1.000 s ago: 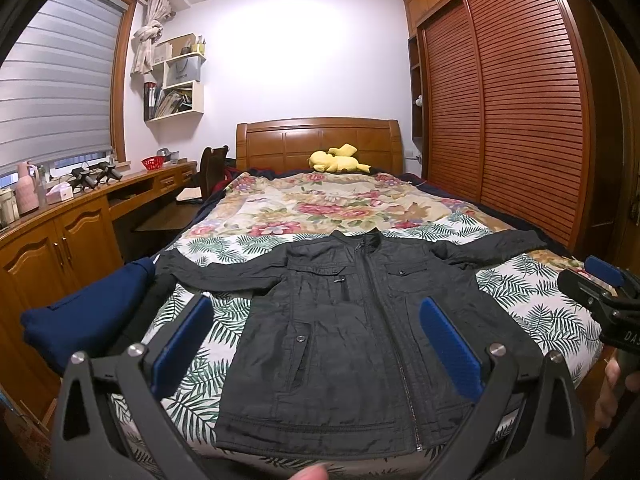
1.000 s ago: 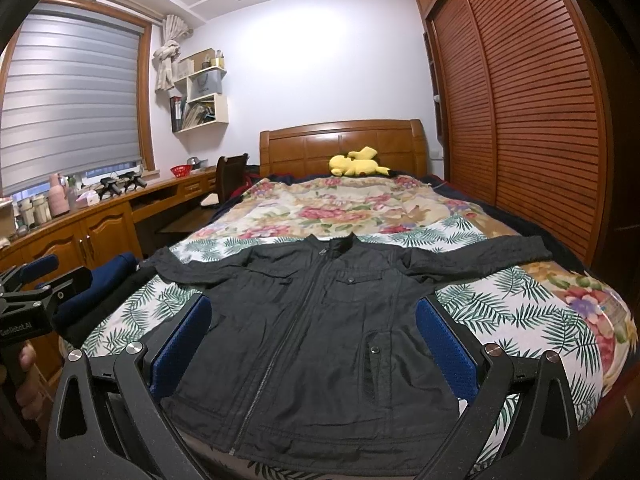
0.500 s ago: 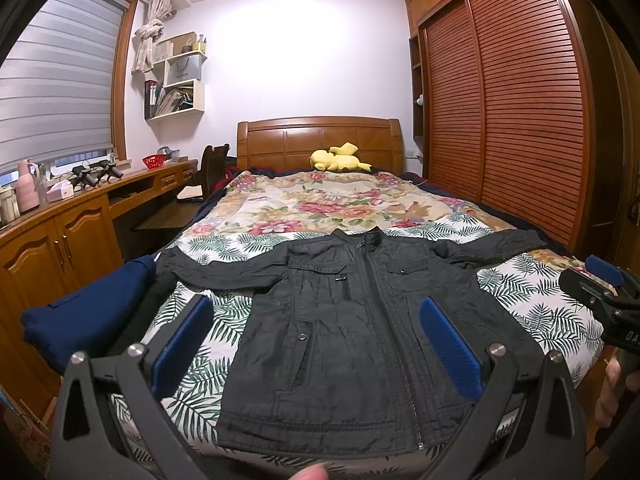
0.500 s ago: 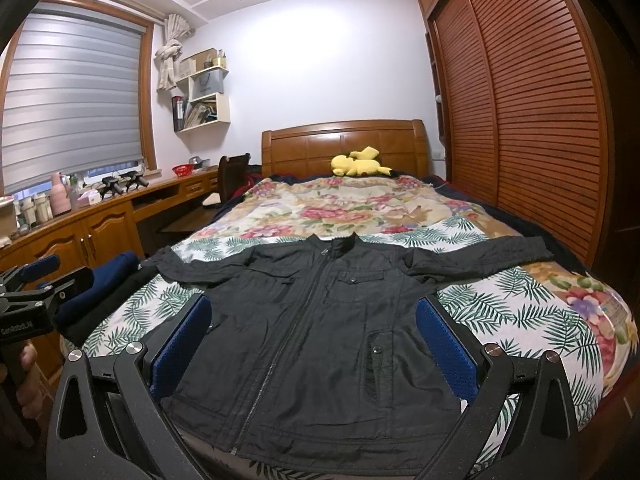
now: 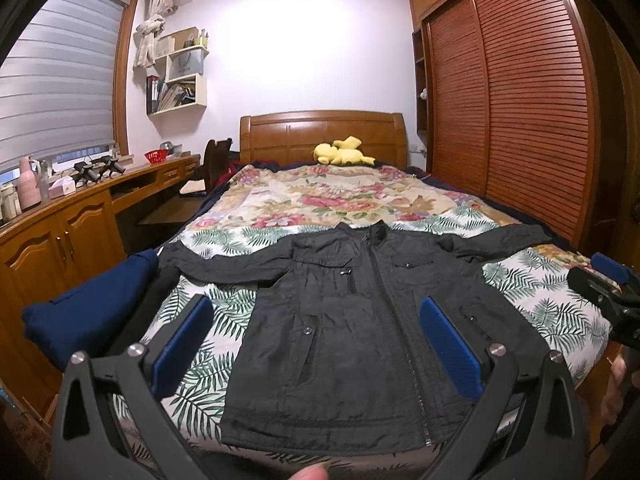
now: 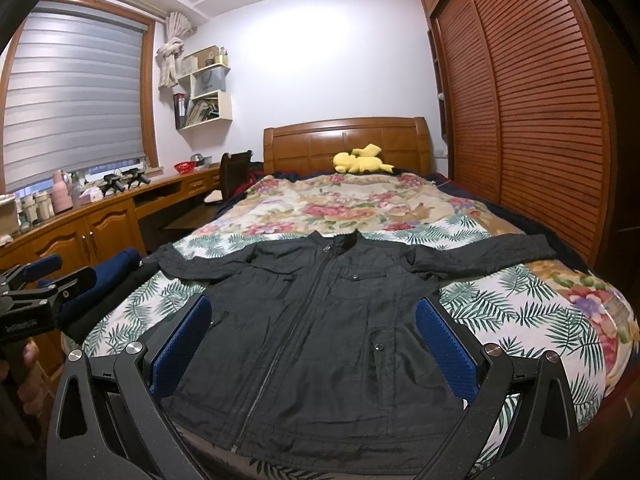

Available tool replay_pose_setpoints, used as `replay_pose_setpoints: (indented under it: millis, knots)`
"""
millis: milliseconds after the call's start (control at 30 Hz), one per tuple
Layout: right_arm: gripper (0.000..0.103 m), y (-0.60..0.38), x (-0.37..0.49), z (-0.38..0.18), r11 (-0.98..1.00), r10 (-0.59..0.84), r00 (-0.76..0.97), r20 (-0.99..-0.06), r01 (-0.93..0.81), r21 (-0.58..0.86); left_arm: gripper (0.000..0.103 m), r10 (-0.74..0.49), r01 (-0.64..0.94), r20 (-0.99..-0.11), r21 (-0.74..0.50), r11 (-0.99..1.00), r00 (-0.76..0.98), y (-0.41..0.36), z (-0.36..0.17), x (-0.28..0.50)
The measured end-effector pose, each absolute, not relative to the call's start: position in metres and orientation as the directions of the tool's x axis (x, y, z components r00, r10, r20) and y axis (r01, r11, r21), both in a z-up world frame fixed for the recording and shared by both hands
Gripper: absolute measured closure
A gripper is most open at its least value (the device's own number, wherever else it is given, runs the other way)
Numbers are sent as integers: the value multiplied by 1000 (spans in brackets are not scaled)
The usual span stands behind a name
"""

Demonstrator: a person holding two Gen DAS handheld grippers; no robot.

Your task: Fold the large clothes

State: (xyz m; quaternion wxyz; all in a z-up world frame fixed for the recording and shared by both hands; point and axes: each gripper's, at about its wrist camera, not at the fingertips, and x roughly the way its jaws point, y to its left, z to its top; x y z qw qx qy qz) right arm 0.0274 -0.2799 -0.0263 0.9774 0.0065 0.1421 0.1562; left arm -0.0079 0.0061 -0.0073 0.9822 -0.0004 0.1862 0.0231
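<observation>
A large black zip jacket (image 5: 352, 328) (image 6: 320, 332) lies flat and face up on the foot of the bed, zipped, both sleeves spread out sideways, hem toward me. My left gripper (image 5: 316, 312) hovers open above the hem, its blue pads wide apart with nothing between them. My right gripper (image 6: 314, 312) is likewise open and empty over the hem. Each gripper also shows at the edge of the other's view: the right gripper (image 5: 604, 280) at the far right, the left gripper (image 6: 36, 280) at the far left.
The bed (image 5: 320, 196) has a floral and palm-leaf cover, with a yellow plush toy (image 5: 342, 151) at the headboard. A folded navy garment (image 5: 92, 308) lies at the bed's left corner. A wooden desk (image 5: 60, 216) runs along the left, and a slatted wardrobe (image 5: 520, 112) lines the right.
</observation>
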Motion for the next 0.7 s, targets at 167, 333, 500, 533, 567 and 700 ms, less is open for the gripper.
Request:
replay_pose_setpoints:
  millis: [167,333,500,533,567,700]
  knots:
    - [0,-273,38,-36,944,326,898,-296,-326,53,0,46,-54,-417,-8,998,908,20,-24,10]
    - [0,-264,61,-42,931,357,879,-317,-361,45,0,57,-72,-461,-16,997,885,34,-40,36]
    - [0,-252,92,-52,914,395,853,-342,-401,55,0,57,-90,-502,-40,995,863,52,-56,64]
    - [0,-250,99,-54,911,401,848,-346,-408,56,0,60,-96,-513,-45,994,857,58,-60,73]
    - [0,-247,105,-56,908,407,844,-350,-415,55,0,60,-99,-518,-49,994,854,62,-63,78]
    - [0,-232,132,-64,897,421,830,-367,-440,36,0,58,-108,-540,-63,992,840,81,-76,102]
